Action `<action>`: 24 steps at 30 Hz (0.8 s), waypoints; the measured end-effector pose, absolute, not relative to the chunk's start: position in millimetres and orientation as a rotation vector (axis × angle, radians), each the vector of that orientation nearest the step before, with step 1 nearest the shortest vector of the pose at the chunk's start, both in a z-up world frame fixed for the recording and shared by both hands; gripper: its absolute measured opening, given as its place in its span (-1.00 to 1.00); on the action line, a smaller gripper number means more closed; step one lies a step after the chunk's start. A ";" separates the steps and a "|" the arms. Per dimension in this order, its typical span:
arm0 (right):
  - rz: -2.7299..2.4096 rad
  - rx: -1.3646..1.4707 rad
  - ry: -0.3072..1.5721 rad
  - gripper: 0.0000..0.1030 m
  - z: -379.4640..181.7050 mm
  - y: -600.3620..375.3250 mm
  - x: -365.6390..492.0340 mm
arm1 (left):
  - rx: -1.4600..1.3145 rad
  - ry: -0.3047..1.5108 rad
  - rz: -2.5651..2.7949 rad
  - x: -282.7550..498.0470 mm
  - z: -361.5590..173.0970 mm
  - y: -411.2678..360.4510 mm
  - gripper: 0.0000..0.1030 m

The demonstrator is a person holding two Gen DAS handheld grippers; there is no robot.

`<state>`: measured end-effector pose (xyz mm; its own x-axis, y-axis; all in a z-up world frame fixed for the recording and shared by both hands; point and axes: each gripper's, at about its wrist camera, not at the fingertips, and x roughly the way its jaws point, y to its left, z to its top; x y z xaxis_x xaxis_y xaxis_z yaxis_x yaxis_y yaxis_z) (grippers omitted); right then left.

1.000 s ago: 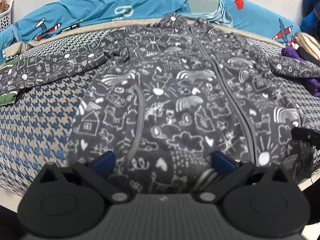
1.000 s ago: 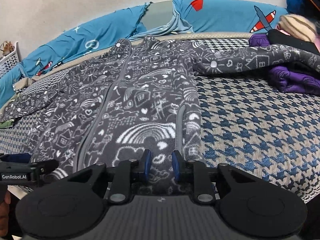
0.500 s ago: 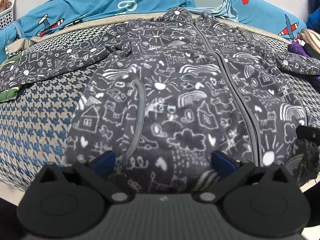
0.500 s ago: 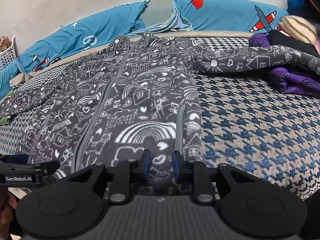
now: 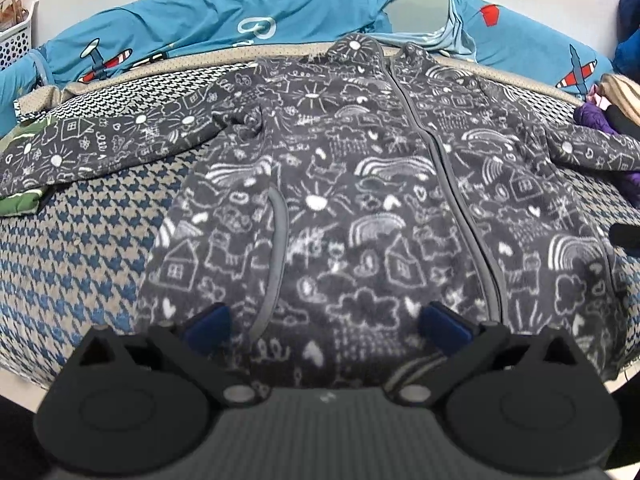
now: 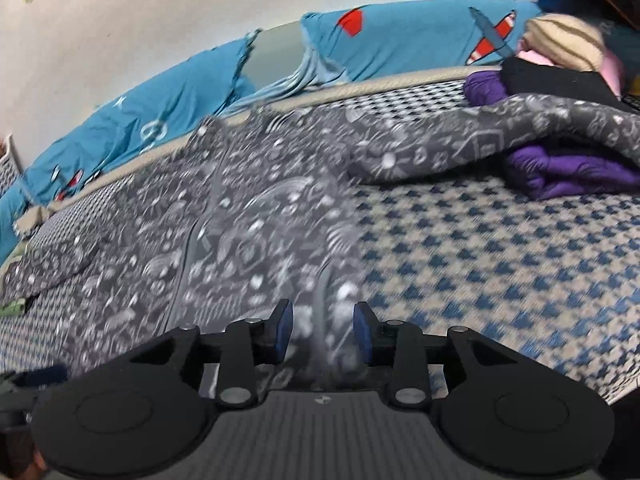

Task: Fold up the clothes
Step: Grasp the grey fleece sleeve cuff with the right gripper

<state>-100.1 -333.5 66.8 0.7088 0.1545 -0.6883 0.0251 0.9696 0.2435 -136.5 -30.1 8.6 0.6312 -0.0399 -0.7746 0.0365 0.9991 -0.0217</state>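
A dark grey zip-up fleece jacket (image 5: 360,200) with white doodles lies spread face up on the bed, both sleeves stretched sideways. My left gripper (image 5: 324,324) hovers wide open over its lower hem, left of the zip, with nothing pinched. In the blurred right wrist view the jacket (image 6: 260,232) runs up the left half. My right gripper (image 6: 323,330) is over the hem by the side pocket. Its jaws are opening, the fabric lies loose between the blue pads (image 6: 282,330), and they do not press on it.
The bed has a blue-and-beige houndstooth cover (image 6: 480,264). Blue aeroplane-print bedding (image 5: 200,28) lines the far edge. A purple garment (image 6: 560,172) and striped clothes (image 6: 564,40) are piled at the right under one sleeve. A green cloth (image 5: 20,200) lies at the left, and a white basket (image 5: 14,36) stands in the far corner.
The right gripper's pads have spread apart and released the hem, and it has lifted and rolled, tilting its view. The left gripper stays open in place.
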 end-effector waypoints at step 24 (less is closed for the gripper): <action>-0.250 0.516 0.667 -0.28 90.0 -495.0 -47.1 | 0.116 0.824 -0.080 -67.1 35.1 -33.8 1.00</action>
